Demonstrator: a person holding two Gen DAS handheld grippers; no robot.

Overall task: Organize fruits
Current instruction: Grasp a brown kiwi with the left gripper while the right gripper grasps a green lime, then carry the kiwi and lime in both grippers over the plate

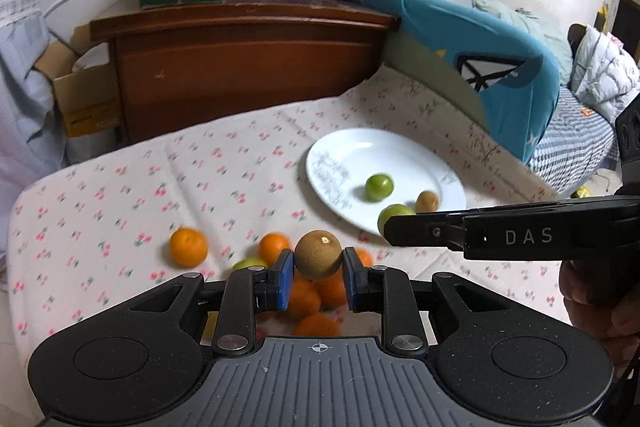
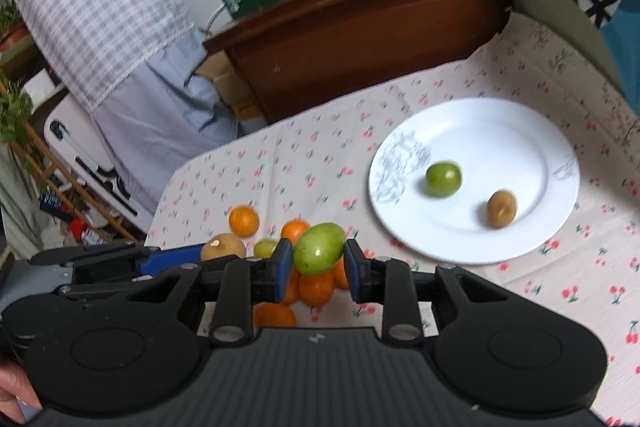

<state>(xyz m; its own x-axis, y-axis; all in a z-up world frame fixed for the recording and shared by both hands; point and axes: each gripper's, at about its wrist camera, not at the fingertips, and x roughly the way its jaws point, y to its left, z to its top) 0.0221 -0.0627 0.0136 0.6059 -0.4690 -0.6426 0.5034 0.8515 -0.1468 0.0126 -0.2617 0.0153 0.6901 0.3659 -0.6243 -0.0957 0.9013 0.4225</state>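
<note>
My left gripper (image 1: pixel 318 269) is shut on a brown round fruit (image 1: pixel 318 254) and holds it above a pile of oranges (image 1: pixel 316 297). My right gripper (image 2: pixel 316 265) is shut on a green fruit (image 2: pixel 319 253) above the same pile (image 2: pixel 316 287); in the left wrist view that green fruit (image 1: pixel 394 217) shows at the right gripper's finger (image 1: pixel 424 233) near the plate's rim. A white plate (image 1: pixel 340 151) (image 2: pixel 472 123) holds a green fruit (image 1: pixel 378 187) (image 2: pixel 443 179) and a brown fruit (image 1: pixel 427 201) (image 2: pixel 501 208).
A lone orange (image 1: pixel 189 247) (image 2: pixel 243 221) and a small green fruit (image 2: pixel 265 247) lie on the cherry-print cloth (image 1: pixel 120 195). A wooden cabinet (image 1: pixel 240 67) with boxes stands behind. A blue cushion (image 1: pixel 480 39) lies at the right.
</note>
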